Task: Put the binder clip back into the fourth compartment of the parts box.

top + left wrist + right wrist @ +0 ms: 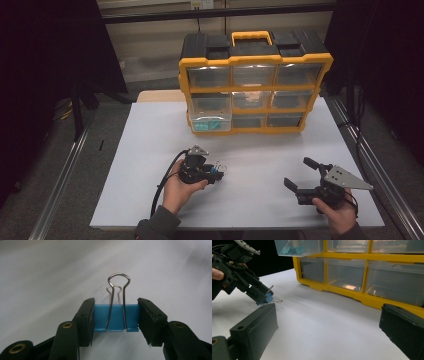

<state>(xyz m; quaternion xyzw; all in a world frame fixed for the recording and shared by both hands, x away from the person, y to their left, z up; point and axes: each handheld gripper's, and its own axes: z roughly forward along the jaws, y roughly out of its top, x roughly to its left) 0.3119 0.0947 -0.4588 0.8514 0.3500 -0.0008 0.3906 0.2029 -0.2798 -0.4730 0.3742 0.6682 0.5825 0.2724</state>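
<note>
Pinching a blue binder clip (116,318) by its two ends, the jaws of your left gripper (216,174) hold it just above the white counter (150,145), in front of the yellow drawer organizer (254,82) and toward its left end. In the left gripper view the clip's wire handles stand up between the pads, pointing away from you. In the right gripper view the clip hangs at the tip of that gripper with one wire loop close to the counter; whether it touches, you cannot tell. Your right gripper (298,175) sits well to the right of the clip, in front of the organizer's right end, its jaws spread wide with nothing between them. The organizer's lower left drawer (212,122) holds more blue pieces.
</note>
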